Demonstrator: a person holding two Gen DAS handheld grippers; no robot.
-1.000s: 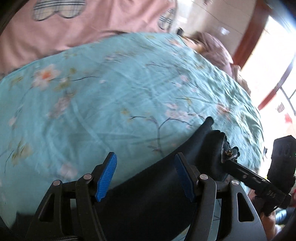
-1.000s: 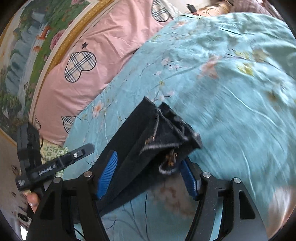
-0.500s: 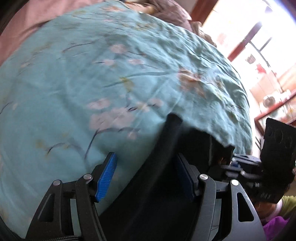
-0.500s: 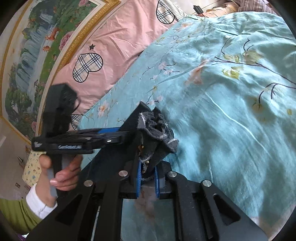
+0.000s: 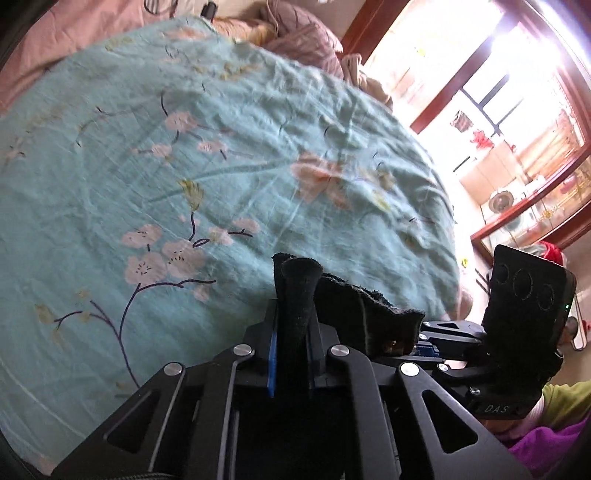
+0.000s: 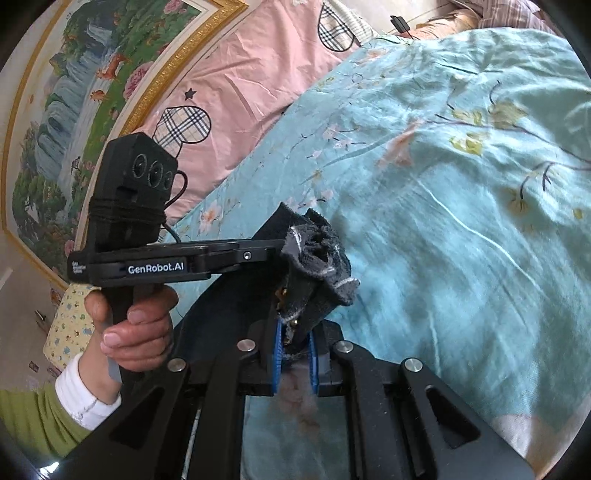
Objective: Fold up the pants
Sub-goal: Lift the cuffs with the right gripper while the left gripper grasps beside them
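Note:
The black pants (image 5: 299, 295) are held up over the teal floral bed cover (image 5: 184, 166). My left gripper (image 5: 293, 332) is shut on a bunched edge of the pants, which sticks up between its blue pads. My right gripper (image 6: 293, 347) is shut on the frayed waistband end of the pants (image 6: 317, 254), with a metal button showing. In the right wrist view the left gripper (image 6: 266, 254) comes in from the left and pinches the same cloth close by. In the left wrist view the right gripper's body (image 5: 524, 332) is at the right.
Pink pillows with plaid hearts (image 6: 240, 85) lie at the head of the bed below a framed painting (image 6: 74, 92). A purple blanket (image 5: 306, 33) lies at the far side. A bright window with a red frame (image 5: 498, 92) is beyond the bed.
Both grippers have closed on the pants: the right one about half a second ago, the left one since then. They have come close together, and the cloth is bunched between them.

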